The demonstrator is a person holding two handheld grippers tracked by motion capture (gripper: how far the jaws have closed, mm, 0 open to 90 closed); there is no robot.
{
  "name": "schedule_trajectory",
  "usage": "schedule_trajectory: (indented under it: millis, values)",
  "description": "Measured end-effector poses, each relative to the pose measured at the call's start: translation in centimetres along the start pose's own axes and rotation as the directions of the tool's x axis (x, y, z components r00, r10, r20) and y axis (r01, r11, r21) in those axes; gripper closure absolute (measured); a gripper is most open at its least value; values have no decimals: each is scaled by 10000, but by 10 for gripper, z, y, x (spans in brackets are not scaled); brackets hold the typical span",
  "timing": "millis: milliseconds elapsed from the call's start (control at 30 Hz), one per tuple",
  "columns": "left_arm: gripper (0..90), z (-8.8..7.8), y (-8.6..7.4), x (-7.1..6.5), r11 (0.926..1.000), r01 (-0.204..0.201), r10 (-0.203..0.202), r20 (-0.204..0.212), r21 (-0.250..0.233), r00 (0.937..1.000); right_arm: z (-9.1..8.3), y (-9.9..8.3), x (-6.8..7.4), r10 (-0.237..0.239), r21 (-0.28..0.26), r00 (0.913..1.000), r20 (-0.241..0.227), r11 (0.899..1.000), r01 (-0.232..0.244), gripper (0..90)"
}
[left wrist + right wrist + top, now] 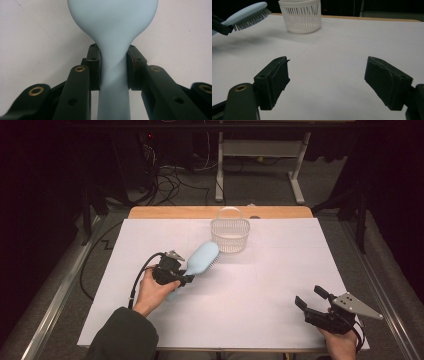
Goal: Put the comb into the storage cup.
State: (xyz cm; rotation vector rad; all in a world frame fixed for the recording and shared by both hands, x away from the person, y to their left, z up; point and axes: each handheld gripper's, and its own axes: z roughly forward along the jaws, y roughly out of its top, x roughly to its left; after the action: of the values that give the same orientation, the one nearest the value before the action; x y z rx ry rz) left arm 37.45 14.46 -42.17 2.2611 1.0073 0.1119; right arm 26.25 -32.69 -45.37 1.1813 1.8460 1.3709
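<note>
Nearest the camera, at about five o'clock on the table [280,320], the right gripper [312,301] rests in the person's right hand [341,343] with its jaws spread wide and nothing between them; in the right gripper view [325,80] the two black pads stand well apart over bare white surface. Its grey three-cornered plate points toward three o'clock.

Over at about nine o'clock, the left gripper [187,279] is held in the left hand [155,292], a dark sleeve [122,337] coming in from six o'clock. Its jaws are clamped on the narrow neck of a light blue hairbrush [202,258]; the left gripper view [113,70] shows both pads pressed against the handle [113,100] just below where the head widens. The brush is lifted off the table, head aimed toward one o'clock, bristles [252,18] facing down and to the right.

Just beyond the brush head, at twelve o'clock, stands a white slotted basket [230,234] with an upright loop handle, near the far edge of the table.
</note>
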Motion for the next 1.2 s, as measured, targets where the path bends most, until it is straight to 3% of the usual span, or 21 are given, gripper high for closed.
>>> schedule_trajectory:
  millis: [333, 600, 700, 1200]
  values:
    - [694, -17, -17, -3, 9968, -25, 44, 227, -803, 9997, -1, 1, 0, 79, -137, 10000, 18, 9999, -79, 198]
    - [694, -27, -31, -11, 9903, -418, 463, 314, -1325, 9984, -2, 4, 2, 291, -377, 9995, -140, 9989, -296, 196]
    - [694, -31, -36, -14, 9872, -474, 539, 387, -1522, 9978, -3, 8, 6, 111, -677, 9997, -216, 9976, -126, 212]
    - [694, -30, -55, -22, 9788, -345, 455, 501, -2021, 9977, 0, 13, 17, 49, -824, 9971, -762, 9965, -112, 211]
